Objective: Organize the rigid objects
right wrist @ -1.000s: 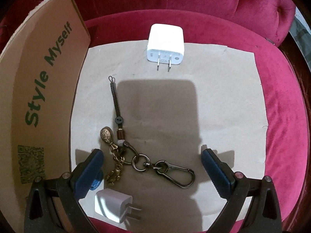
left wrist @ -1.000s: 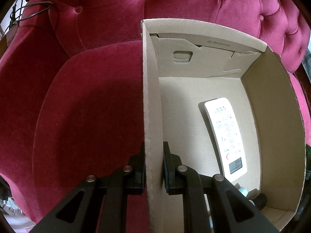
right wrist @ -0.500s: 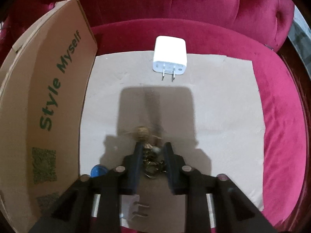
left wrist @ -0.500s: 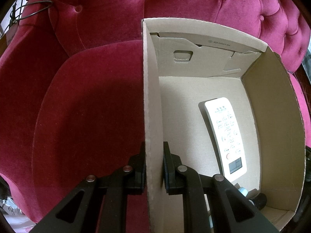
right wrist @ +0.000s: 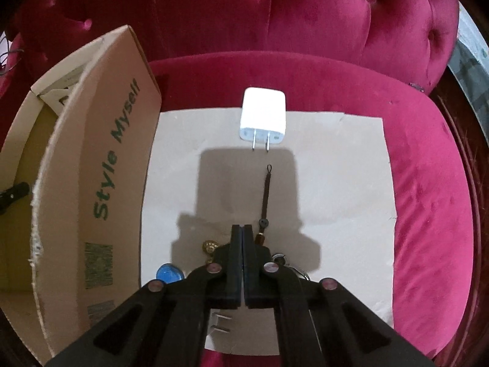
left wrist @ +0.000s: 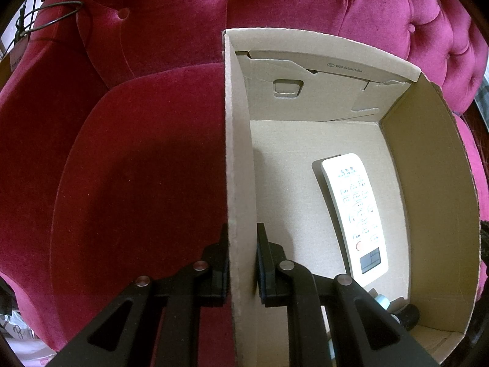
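Note:
My left gripper (left wrist: pixel 241 232) is shut on the left wall of an open cardboard box (left wrist: pixel 238 153), one finger outside and one inside. A white remote (left wrist: pixel 354 214) lies on the box floor. In the right wrist view my right gripper (right wrist: pixel 243 227) is shut, its pads meeting over a dark keychain (right wrist: pixel 266 195). The keychain's strap trails forward, and a gold charm (right wrist: pixel 211 246) and metal rings peek out beside the fingers. A large white charger (right wrist: pixel 264 119) lies ahead on a beige paper sheet (right wrist: pixel 336 183). A smaller charger (right wrist: pixel 218 325) is mostly hidden under the fingers.
The box (right wrist: pixel 101 159), printed "Style Myself", stands left of the paper on a red velvet sofa seat (right wrist: pixel 428 198). A blue round piece (right wrist: pixel 168 273) lies near the box wall. Small dark items (left wrist: pixel 408 313) sit in the box's near corner. A tufted backrest (left wrist: pixel 305 0) rises behind.
The right gripper's jaws went from wide open to shut around the keychain's rings and rose a little; the strap now lies right of the fingers. The left gripper and box have not moved.

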`<state>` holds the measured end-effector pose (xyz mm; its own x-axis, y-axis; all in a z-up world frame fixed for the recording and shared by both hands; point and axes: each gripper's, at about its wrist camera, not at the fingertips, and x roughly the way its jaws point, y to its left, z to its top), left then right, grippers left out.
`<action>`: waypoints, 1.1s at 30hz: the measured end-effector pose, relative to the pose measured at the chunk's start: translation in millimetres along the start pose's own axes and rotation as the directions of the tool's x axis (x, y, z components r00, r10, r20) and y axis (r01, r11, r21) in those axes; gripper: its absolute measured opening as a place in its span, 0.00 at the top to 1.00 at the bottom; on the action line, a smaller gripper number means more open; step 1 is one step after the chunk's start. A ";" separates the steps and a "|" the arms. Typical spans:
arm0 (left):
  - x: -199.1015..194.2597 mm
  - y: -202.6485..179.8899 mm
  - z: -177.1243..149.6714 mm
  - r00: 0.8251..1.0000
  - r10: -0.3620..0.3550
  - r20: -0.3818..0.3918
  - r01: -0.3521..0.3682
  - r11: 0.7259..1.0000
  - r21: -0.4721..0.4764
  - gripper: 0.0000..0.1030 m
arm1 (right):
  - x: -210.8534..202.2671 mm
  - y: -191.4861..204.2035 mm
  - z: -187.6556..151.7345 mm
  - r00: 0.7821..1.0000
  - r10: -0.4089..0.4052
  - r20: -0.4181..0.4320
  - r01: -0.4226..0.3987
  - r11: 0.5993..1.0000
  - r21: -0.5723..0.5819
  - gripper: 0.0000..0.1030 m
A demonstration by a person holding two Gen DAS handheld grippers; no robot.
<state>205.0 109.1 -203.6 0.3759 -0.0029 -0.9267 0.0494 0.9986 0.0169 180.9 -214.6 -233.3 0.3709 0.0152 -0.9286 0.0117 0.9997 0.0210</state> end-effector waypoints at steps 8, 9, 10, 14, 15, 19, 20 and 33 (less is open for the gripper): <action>-0.3 -0.5 -0.4 1.000 0.000 0.000 0.000 1.000 -0.001 0.86 | -15.5 -1.2 4.6 1.000 0.009 0.026 -0.009 1.000 0.012 1.00; -0.4 -0.9 -0.2 1.000 0.000 0.000 0.000 1.000 0.000 0.86 | -14.6 -1.7 4.8 1.000 0.006 0.027 -0.006 1.000 0.006 1.00; -0.3 -0.8 -0.2 1.000 0.001 0.000 -0.001 1.000 0.000 0.86 | -14.1 -1.3 4.9 1.000 -0.002 0.024 0.002 1.000 -0.003 1.00; -0.4 -0.8 -0.2 1.000 0.001 0.000 -0.001 1.000 0.000 0.86 | -14.5 -1.5 5.8 1.000 0.000 0.005 0.000 1.000 0.001 1.00; -0.3 -0.9 -0.4 1.000 0.001 0.000 -0.001 1.000 0.001 0.86 | -13.5 -2.8 6.4 1.000 0.008 -0.008 -0.008 1.000 0.003 0.98; -0.2 -0.8 -0.4 1.000 0.001 0.000 -0.001 1.000 0.001 0.86 | 0.5 -1.1 1.1 0.999 -0.011 -0.048 0.010 1.000 -0.020 0.42; -0.2 -0.8 -0.4 1.000 0.001 0.000 -0.001 1.000 0.001 0.86 | 2.9 -1.4 -0.7 0.998 -0.022 -0.053 0.020 1.000 -0.024 0.41; -0.1 -2.1 -0.7 1.000 0.004 -0.001 -0.004 1.000 0.004 0.86 | 16.4 -13.3 -8.6 0.996 -0.007 -0.087 0.008 1.000 0.008 0.06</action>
<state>204.2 107.0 -203.8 0.3752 0.0009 -0.9269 0.0518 0.9984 0.0219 178.8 -227.5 -252.1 0.2889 0.0096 -0.9573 0.0221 0.9996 0.0167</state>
